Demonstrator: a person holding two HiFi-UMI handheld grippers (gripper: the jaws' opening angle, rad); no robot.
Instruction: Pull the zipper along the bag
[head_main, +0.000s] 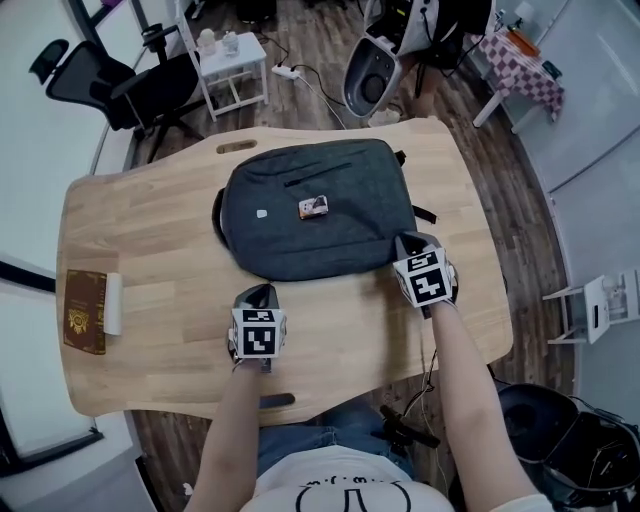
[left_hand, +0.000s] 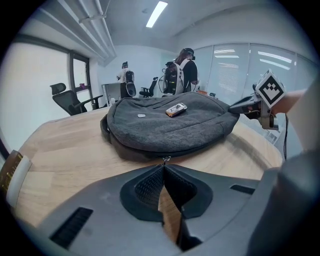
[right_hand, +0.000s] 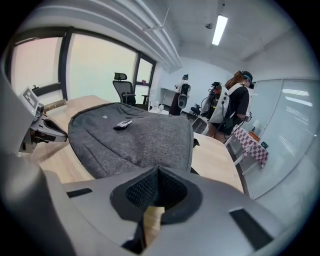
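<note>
A grey backpack (head_main: 310, 235) lies flat in the middle of the wooden table (head_main: 150, 220). My left gripper (head_main: 260, 292) is at the bag's near edge, jaws shut on the small metal zipper pull (left_hand: 165, 160), which shows just past the tips (left_hand: 163, 167). At the bag's near right corner my right gripper (head_main: 403, 242) is shut, its tips (right_hand: 158, 171) pressed into the fabric of the bag (right_hand: 135, 140). The jaws hide the pinched edge itself. A small silver and brown object (head_main: 313, 207) rests on top of the bag.
A brown book (head_main: 85, 310) with a white block (head_main: 113, 303) beside it lies at the table's left end. An office chair (head_main: 110, 85) and a white stool (head_main: 232, 62) stand beyond the table. People stand far back in the room (right_hand: 232, 105).
</note>
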